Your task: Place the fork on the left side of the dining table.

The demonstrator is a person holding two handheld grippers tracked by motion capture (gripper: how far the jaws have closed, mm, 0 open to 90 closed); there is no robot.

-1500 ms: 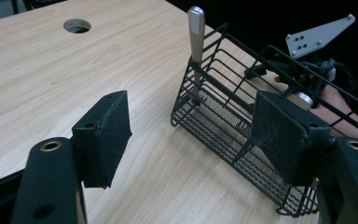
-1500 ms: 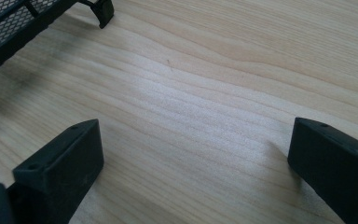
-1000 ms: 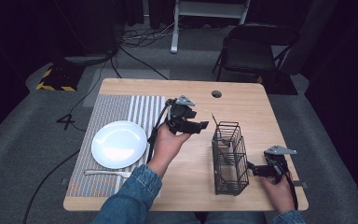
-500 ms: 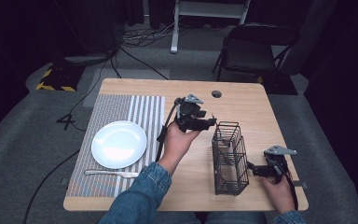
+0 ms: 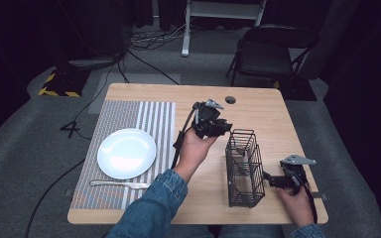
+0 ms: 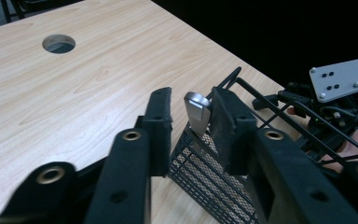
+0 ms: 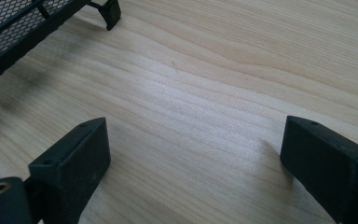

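A black wire basket (image 5: 244,168) stands on the wooden table (image 5: 268,114), right of centre. My left gripper (image 5: 223,126) hovers at the basket's far end. In the left gripper view its jaws have just been closing around a silver utensil handle (image 6: 197,109) that sticks up from the basket (image 6: 223,186). The handle lies close against the right-hand pad (image 6: 226,123), with a gap to the other pad, so the gripper (image 6: 191,100) is still open. My right gripper (image 5: 273,181) rests low by the basket's near right side, open wide over bare wood (image 7: 196,140).
A white plate (image 5: 126,152) and a fork (image 5: 119,184) lie on a striped placemat (image 5: 154,119) at the left. A cable hole (image 5: 230,99) is in the table's far side. A black chair (image 5: 273,49) stands beyond the table.
The left hand has moved right, from the table's middle to the basket's far end, and its jaws have narrowed. The right hand has stayed put.
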